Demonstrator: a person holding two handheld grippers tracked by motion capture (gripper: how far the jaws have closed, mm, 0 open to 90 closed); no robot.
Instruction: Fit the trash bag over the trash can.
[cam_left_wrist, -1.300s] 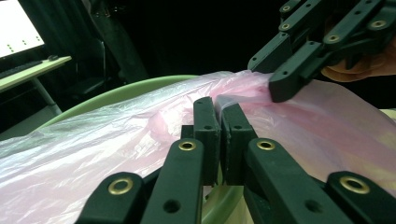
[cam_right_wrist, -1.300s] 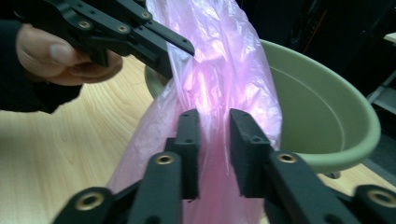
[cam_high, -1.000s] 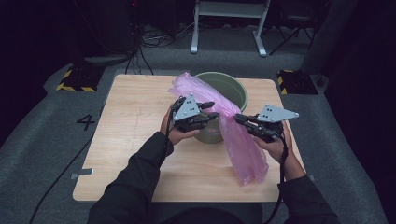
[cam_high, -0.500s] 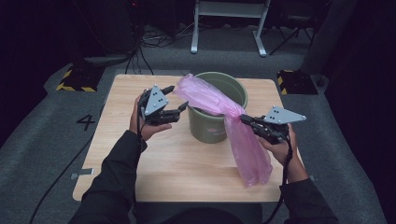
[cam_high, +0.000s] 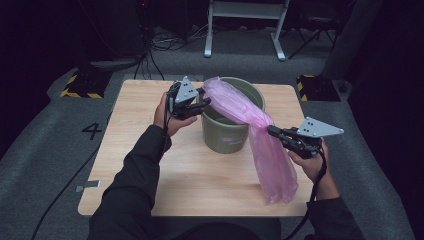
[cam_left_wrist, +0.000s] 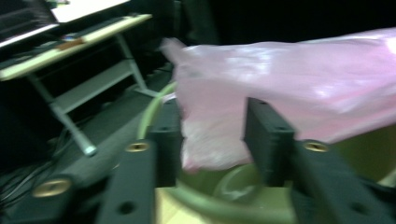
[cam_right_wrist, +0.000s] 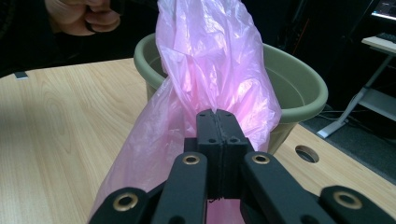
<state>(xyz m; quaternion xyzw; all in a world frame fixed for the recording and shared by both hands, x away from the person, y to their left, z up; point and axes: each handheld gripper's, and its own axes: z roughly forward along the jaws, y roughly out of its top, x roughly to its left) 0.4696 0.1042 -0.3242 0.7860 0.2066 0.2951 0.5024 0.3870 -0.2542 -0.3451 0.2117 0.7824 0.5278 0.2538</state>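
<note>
High view: thin pink translucent plastic bag (cam_high: 250, 125) draped over the rim of a round olive-green plastic bucket (cam_high: 227, 135) on a light wooden table (cam_high: 135, 150), upper end lying across the bucket mouth, long tail hanging down the side onto the tabletop. Left gripper (cam_high: 202, 102) at the bucket's far-left rim, right at the bag's upper end; right gripper (cam_high: 271, 131) beside the bucket, nipping the bag partway along.

Left gripper view: blurred, jaws partly apart and just been closing, a fold of the pink film (cam_left_wrist: 261, 93) between them above the green rim (cam_left_wrist: 154, 112); pads not yet seen pressing on it, so judged not yet gripping.

Right gripper view: jaws pressed fully together on a gathered pinch of the bag (cam_right_wrist: 210, 70), film bunched above the fingertips, bucket (cam_right_wrist: 299, 93) behind.

Handling, as a judgement: very light, limp, slippery, easily torn; no shape of its own, sags wherever unsupported. Best taken at the open edge, one layer per gripper, well apart, to spread the mouth over the rim.
</note>
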